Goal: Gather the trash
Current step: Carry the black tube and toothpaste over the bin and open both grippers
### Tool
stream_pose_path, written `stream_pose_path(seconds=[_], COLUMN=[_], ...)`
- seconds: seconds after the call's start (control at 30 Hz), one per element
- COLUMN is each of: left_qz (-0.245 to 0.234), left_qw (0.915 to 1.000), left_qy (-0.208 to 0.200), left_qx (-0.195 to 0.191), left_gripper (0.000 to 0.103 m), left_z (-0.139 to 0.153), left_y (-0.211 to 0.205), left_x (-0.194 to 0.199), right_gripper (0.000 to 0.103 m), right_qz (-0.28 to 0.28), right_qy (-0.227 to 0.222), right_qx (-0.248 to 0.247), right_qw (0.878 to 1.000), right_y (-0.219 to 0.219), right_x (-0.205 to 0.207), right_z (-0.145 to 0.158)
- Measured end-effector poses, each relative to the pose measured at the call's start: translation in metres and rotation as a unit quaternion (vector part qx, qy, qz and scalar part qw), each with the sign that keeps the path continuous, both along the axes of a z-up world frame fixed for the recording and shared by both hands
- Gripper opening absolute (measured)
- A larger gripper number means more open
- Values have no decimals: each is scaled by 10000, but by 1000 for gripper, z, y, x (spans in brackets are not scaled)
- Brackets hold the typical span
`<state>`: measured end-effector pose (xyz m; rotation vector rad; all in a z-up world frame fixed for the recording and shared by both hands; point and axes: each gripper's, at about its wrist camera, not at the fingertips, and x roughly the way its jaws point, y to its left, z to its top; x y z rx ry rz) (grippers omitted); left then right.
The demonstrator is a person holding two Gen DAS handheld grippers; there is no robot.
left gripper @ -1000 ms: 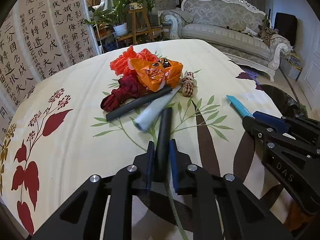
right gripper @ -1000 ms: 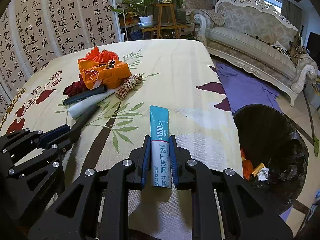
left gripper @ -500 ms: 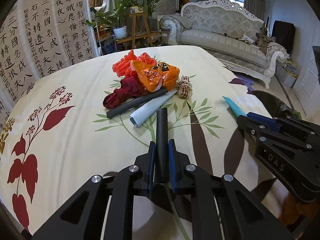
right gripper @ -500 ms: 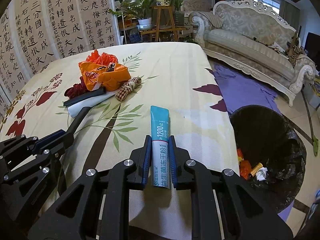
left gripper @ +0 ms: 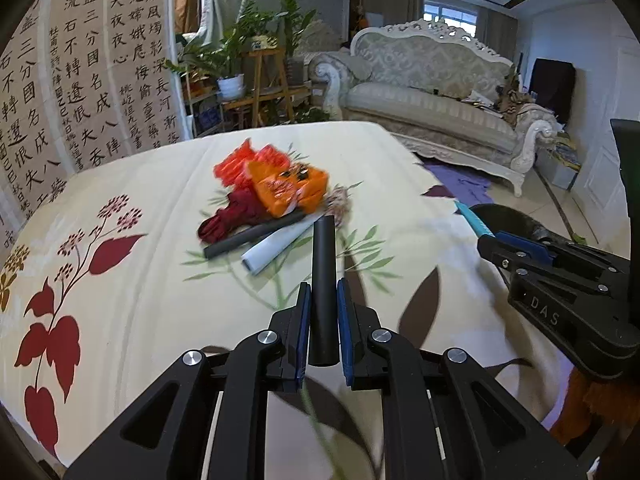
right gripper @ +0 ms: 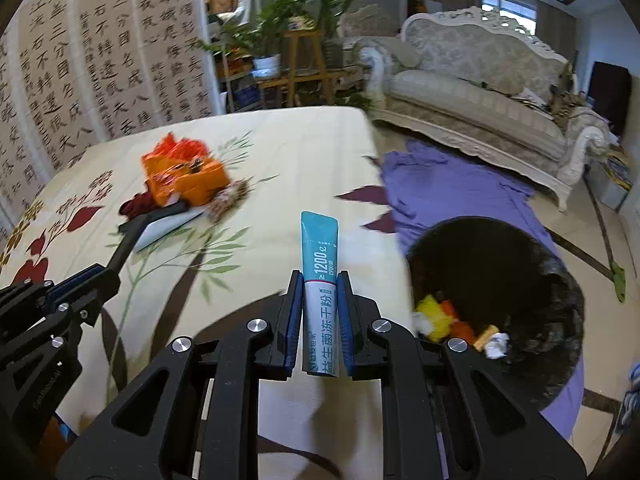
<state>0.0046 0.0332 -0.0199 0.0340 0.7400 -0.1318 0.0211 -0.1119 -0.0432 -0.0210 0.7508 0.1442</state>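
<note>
My left gripper (left gripper: 320,292) is shut on a black tube (left gripper: 323,280) that sticks up between its blue pads, lifted off the floral tablecloth (left gripper: 120,288). A teal and white sachet (right gripper: 320,276) stands upright in my right gripper (right gripper: 319,284), whose pads are shut on it. Each gripper shows in the other's view: the right gripper (left gripper: 486,238) at the right, the left gripper (right gripper: 102,276) at the lower left. A pile of trash lies further back on the table: an orange wrapper (left gripper: 288,190), a dark red one (left gripper: 232,216), another black tube (left gripper: 252,238), a pale blue roll (left gripper: 276,250).
A black trash bin (right gripper: 500,280) stands on the floor right of the table, with yellow, orange and white scraps inside. A purple cloth (right gripper: 460,184) lies on the floor beyond it. A sofa (right gripper: 480,92), plant stands and a calligraphy screen (left gripper: 60,92) ring the table.
Both grippers have risen with their loads and tilted upward, so more of the room shows. The right gripper has shifted toward the bin side. The trash pile has not moved.
</note>
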Motion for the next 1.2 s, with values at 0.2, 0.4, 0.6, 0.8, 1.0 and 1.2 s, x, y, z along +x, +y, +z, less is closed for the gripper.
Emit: stream_pose_path(seconds=[0.2, 0.4, 0.6, 0.8, 1.0, 1.2], left_qz=[-235, -577, -862, -1020, -1156, -1245], left_qw=[9996, 9981, 9959, 9945, 9929, 9916], left_qy=[-158, -211, -273, -230, -187, -189], left_qx=[-67, -85, -22, 65, 196, 303], left_gripper=[14, 14, 14, 14, 14, 14], left_z=[7, 10, 11, 6, -2, -7], left_y=[-26, -64, -102, -131, -158, -181], left_x=[4, 15, 27, 44, 55, 69], right_gripper=[17, 17, 17, 17, 17, 17], right_qz=[-504, -986, -1351, -1577, -1702, -1786], right_qy=[-115, -198, -242, -240, -201, -173], right_qx=[-20, -26, -11, 10, 63, 125], right_qw=[9987, 9949, 9905, 9872, 9852, 9837], right_y=[-39, -79, -114, -137, -152, -168], right_x=[-5, -7, -4, 1, 7, 17], right_z=[6, 9, 7, 1, -7, -13])
